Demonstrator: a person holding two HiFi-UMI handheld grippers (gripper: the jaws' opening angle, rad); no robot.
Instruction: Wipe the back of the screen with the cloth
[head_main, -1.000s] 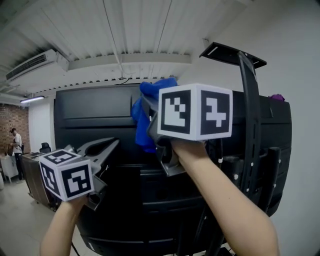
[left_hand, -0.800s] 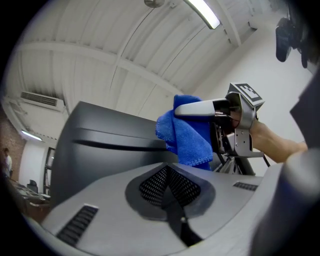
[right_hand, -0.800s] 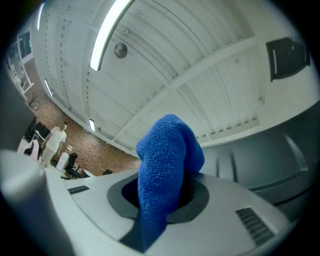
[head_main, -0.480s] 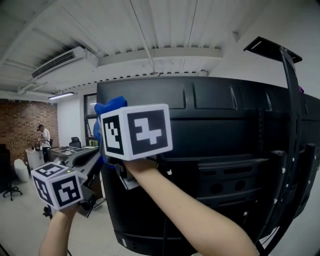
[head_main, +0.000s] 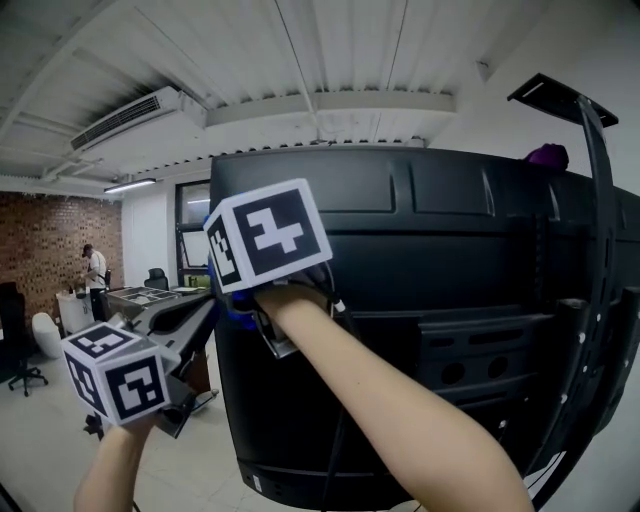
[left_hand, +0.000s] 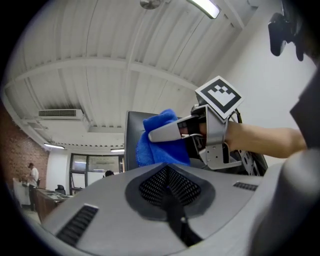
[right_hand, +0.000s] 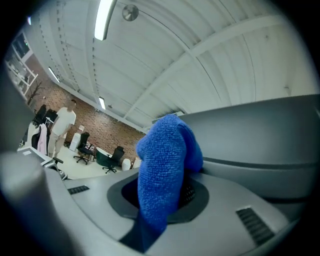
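Screen (head_main: 450, 260), seen from behind: a large black moulded back panel with ribs and recessed sections fills the centre and right of the head view. The blue cloth (right_hand: 162, 175) is clamped in the right claw (left_hand: 155, 136) and held up at the panel's left edge, about mid-height. It bulges out of the jaws against the dark plastic, though actual contact cannot be confirmed. In the head view the right claw's marker cube (head_main: 268, 248) covers the jaws and nearly all of the cloth, leaving only a blue sliver below it. The right forearm (head_main: 400, 420) crosses the lower panel diagonally.

The left claw (head_main: 200, 308) is held lower and to the left, just clear of the screen's edge. Its 2 jaws are pressed together with nothing between them, and its own marker cube (head_main: 115, 375) is nearest the camera.

A black stand arm (head_main: 590, 200) with a flat top plate rises in front of the panel's right side. A small purple object (head_main: 547, 155) sits on the screen's top edge. Background, left: a ceiling-mounted air-conditioning unit (head_main: 135, 115), a brick wall (head_main: 40, 250), a standing person (head_main: 93, 265), a table (head_main: 140, 295) and an office chair (head_main: 20, 350).
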